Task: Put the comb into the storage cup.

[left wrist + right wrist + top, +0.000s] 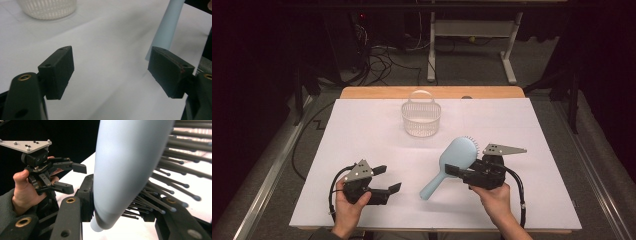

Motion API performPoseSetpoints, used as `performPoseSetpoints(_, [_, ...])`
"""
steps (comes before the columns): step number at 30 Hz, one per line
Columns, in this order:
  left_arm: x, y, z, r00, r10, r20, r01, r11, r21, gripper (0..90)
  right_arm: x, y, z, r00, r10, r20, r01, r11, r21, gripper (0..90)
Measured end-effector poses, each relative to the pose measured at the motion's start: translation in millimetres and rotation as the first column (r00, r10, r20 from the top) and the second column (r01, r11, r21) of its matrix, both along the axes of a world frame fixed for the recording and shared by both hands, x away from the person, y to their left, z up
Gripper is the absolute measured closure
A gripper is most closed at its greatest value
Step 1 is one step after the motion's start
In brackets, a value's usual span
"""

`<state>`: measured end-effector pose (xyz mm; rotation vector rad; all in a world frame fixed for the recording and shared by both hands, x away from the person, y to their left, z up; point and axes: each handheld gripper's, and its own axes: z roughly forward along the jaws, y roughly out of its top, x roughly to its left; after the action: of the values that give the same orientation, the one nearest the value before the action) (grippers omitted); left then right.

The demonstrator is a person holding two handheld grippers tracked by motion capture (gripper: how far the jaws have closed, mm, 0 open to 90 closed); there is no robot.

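The left gripper (389,179) is held low over the near part of the white tabletop (362,130), its jaws spread wide with nothing between them. Just to its right, the right gripper (453,170) is clenched on a light blue hairbrush (452,160), gripped at the base of the head where the handle begins, so that the bristles are pressed against one pad. The handle points down toward the near edge, and whether its tip touches the tabletop cannot be told. A slip is judged possible, because bristles give way under pressure and the brush could turn in the grip. If the empty gripper is brought closer, the handle may be knocked. Farther off, a white basket (421,117) stands well apart; it is light and could be pushed or tipped if the brush is lowered onto its rim.
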<state>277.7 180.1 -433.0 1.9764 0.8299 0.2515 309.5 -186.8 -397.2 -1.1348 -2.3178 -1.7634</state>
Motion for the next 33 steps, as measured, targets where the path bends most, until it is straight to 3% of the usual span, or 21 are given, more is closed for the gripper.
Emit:
performPoseSetpoints(8, [3.5, 15.5, -3.0, 0.9970, 0.069, 0.034, -0.069, 0.9976, 0.000, 18.9, 4.3, -5.0, 4.2, 0.9998, -0.017, 0.006, 0.017, 1.000, -0.016, 56.4])
performPoseSetpoints(33, [10.2, 43.3, -15.4, 0.9811, 0.178, 0.076, -0.177, 0.9839, -0.028, 18.2, 19.6, -16.8, 20.6, 0.9981, -0.060, 0.014, 0.061, 0.996, -0.071, 56.2])
